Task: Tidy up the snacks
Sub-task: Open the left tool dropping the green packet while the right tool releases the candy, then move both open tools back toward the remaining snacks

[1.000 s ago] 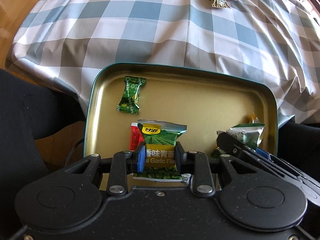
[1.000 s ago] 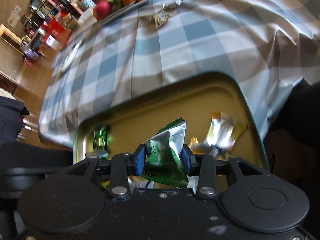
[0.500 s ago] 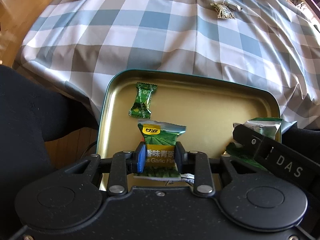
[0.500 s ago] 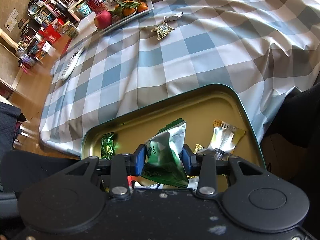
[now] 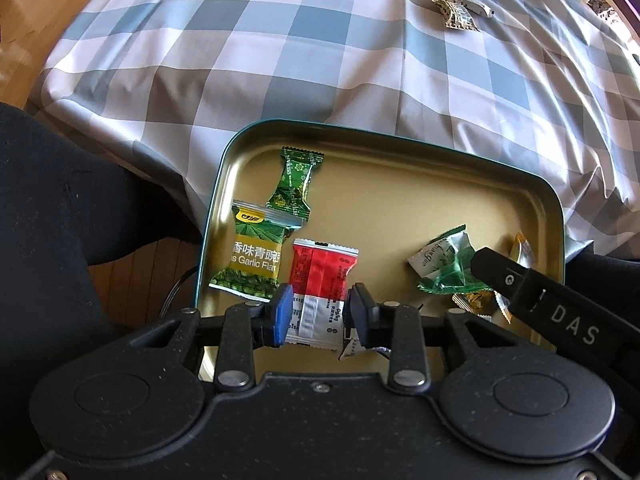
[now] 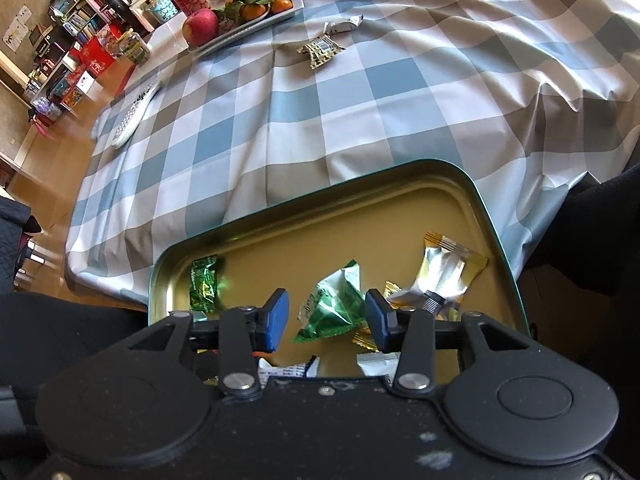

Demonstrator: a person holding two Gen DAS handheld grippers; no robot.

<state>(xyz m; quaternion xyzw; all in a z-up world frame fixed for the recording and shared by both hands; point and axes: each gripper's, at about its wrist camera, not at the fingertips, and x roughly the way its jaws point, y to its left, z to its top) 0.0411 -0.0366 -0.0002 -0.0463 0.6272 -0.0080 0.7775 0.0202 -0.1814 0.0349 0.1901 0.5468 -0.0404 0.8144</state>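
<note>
A shallow rectangular tin tray (image 5: 420,168) with a gold interior, rounded corners and a raised teal rim is seen at the near edge of a table draped in a smooth blue, grey and white checked cloth (image 5: 280,60).

At the tray's 9 o'clock side a glossy garlic pea packet (image 5: 252,260) is lying flat, its top seal overlapping the lower end of a twisted green candy (image 5: 294,190) at 10 o'clock. Just right of it, a red and white sachet (image 5: 322,292) is framed by the left gripper (image 5: 318,312), whose jaws have just been opening; the blue pads are spread and stand at the sachet's edges, and no pinch is seen.

Toward 3 o'clock a crumpled green and silver wrapper (image 6: 334,304) is lying loose between the parted pads of the right gripper (image 6: 326,316), whose jaws have also just been opening; clear gaps are seen on both sides. A silver and yellow foil packet (image 6: 444,272) is set against the right rim.

The tray's far half is left bare. Beyond it, at 12 o'clock, two wrapped snacks (image 6: 320,50) are lying well apart from the tray on open cloth.
</note>
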